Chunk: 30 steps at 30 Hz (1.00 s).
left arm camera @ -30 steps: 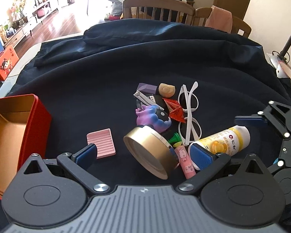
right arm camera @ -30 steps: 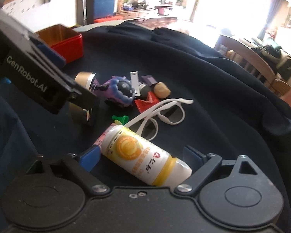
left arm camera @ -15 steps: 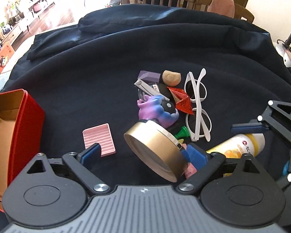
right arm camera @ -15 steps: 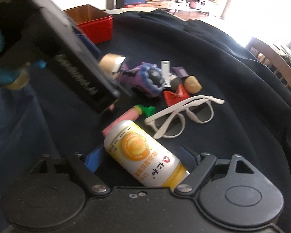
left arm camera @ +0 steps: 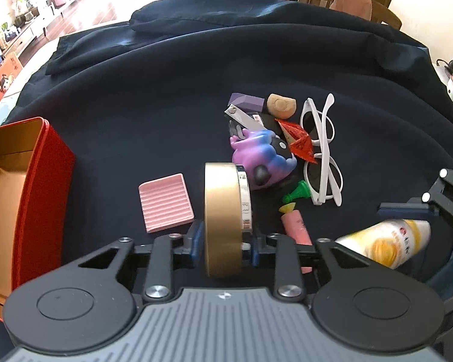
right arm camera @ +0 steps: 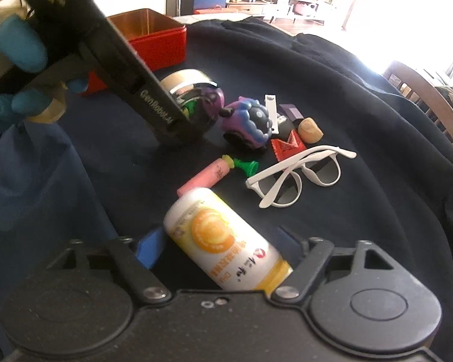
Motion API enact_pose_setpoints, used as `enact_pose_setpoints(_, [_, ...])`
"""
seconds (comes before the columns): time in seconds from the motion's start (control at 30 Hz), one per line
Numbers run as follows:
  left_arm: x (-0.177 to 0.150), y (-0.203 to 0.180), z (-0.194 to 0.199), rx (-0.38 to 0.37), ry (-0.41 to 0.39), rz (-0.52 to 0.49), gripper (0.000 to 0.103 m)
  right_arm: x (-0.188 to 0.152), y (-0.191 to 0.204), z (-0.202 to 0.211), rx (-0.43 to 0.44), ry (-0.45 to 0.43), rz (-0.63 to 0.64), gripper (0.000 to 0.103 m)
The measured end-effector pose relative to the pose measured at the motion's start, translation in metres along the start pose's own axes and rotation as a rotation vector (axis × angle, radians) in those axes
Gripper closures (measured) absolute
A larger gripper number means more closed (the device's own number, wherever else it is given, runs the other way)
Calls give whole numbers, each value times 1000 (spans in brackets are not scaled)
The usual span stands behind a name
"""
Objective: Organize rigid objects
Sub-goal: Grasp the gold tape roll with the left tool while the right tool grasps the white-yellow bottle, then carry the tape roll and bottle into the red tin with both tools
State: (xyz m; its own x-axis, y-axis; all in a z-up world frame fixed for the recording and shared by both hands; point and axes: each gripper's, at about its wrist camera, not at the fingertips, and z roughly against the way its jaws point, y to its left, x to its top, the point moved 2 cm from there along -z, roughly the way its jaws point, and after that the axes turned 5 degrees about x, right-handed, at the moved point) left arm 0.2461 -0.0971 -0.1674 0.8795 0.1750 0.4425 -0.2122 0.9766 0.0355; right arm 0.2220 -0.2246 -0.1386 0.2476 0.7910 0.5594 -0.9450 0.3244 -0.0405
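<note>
My left gripper [left arm camera: 225, 239] is shut on a round gold tin [left arm camera: 225, 214] held on edge; the tin also shows in the right wrist view [right arm camera: 190, 84]. My right gripper [right arm camera: 223, 250] is shut on a white and yellow bottle [right arm camera: 220, 238], lifted off the cloth; the bottle shows blurred in the left wrist view [left arm camera: 383, 241]. On the dark cloth lie a purple toy [left arm camera: 262, 157], white sunglasses [left arm camera: 323, 154], a pink ridged pad [left arm camera: 166, 206], a pink tube [left arm camera: 296, 229] and a green piece [left arm camera: 297, 191].
An open red box [left arm camera: 45, 193] with a gold inside stands at the left; it also shows in the right wrist view [right arm camera: 163, 42]. Nail clippers [left arm camera: 243, 117], a purple block [left arm camera: 246, 101], a tan piece [left arm camera: 281, 105] and a red wrapper [left arm camera: 299, 141] lie behind the toy. Chairs stand beyond the table.
My left gripper closed on the gold tin and turned it upright. My right gripper closed on the bottle and raised it toward the right.
</note>
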Motion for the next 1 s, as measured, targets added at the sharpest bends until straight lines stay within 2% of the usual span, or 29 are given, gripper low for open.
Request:
enact_pose_setpoints(0.03, [-1,0,1,3,-4,-6,79,1,-1,1,-6,-1,-15,48])
enact_pose_setpoints(0.07, [-1,1,2,8,-8,-11,79,1,-2,1,-4,-3,-28,51])
enact_pose_setpoints(0.33, [-5,13,14,20,-24,0,79,4,-7,7,-4,-25,-105,53])
enact_pose_setpoints(0.5, [-10,20,20,13,-26,11,79,-1,-9,2,-9,5,-103,52])
enact_pose_setpoints(0.6, [-14,24,22,15,-21,18,79,-4,-6,2,-5,18,-86,44])
enact_pose_setpoints(0.67, [-16,26,24,14,-20,26,79,-6,-5,3,-14,22,-70,31])
enact_pose_setpoints(0.83, [-20,32,29,4,-23,47,79,-12,-4,0,4,70,-38,31])
enact_pose_setpoints(0.9, [-21,33,32,5,-28,47,79,-15,-1,-3,1,93,-31,35])
enact_pose_setpoints(1.0, [-23,36,37,-2,-33,57,79,-15,-2,-2,-6,89,-35,50])
